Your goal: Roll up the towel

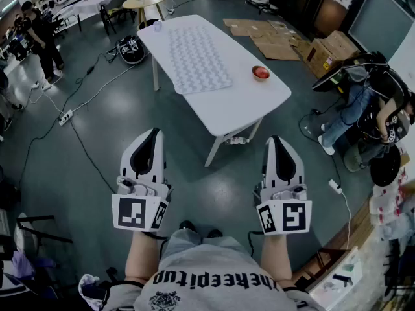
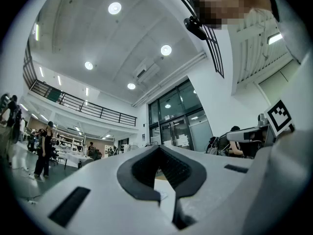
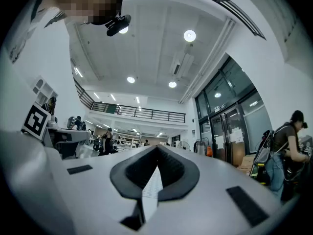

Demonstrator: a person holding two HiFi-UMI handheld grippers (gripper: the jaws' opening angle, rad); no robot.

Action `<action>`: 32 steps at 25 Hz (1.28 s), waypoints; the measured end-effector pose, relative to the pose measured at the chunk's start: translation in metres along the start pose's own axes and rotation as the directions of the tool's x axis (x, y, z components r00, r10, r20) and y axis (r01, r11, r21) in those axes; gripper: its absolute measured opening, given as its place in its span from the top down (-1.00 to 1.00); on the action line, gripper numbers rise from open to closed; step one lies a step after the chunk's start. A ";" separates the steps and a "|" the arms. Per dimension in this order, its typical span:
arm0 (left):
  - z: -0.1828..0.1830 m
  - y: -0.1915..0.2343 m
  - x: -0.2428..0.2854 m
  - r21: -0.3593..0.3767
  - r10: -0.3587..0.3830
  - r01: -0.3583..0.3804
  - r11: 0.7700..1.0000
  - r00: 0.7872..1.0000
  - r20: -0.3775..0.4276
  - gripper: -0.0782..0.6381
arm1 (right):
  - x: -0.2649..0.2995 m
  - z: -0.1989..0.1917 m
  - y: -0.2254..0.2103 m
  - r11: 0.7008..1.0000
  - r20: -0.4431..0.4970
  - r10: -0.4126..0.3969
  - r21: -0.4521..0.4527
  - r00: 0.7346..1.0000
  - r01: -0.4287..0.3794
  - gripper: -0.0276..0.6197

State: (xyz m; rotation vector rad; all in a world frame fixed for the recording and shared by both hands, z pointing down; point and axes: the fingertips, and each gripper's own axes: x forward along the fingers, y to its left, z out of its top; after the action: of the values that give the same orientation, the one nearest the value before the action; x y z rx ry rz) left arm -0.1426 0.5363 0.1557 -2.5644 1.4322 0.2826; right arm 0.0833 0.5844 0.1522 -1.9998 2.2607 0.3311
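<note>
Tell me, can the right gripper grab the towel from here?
Probably not yet. The right gripper is shut, held close to the person, and the towel lies flat on the table beyond a stretch of floor. Nothing blocks the way.

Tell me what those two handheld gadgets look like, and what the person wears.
The left gripper and right gripper match: white plastic shells tapering to a point, with black ribbed pads inside. Each carries a cube of black-and-white square markers at its rear. The person wears a grey T-shirt with dark lettering.
</note>
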 end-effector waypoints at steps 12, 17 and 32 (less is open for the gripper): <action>-0.006 0.035 0.007 0.006 -0.010 0.010 1.000 1.000 0.002 0.77 | 0.029 -0.006 0.027 1.000 -0.002 0.003 -0.015 1.000 -0.003 0.91; -0.003 0.054 0.013 0.032 -0.024 0.023 0.999 0.999 0.031 0.77 | 0.045 -0.004 0.041 1.000 0.038 0.027 -0.004 0.999 -0.027 0.91; -0.010 0.107 0.036 -0.015 -0.027 0.028 0.999 0.996 0.088 0.77 | 0.094 -0.012 0.062 1.000 0.077 -0.015 0.013 0.997 0.014 0.91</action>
State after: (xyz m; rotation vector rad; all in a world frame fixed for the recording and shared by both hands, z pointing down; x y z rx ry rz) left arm -0.2143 0.4492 0.1482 -2.5482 1.3687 0.3994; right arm 0.0105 0.4976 0.1483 -1.9608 2.1963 0.3854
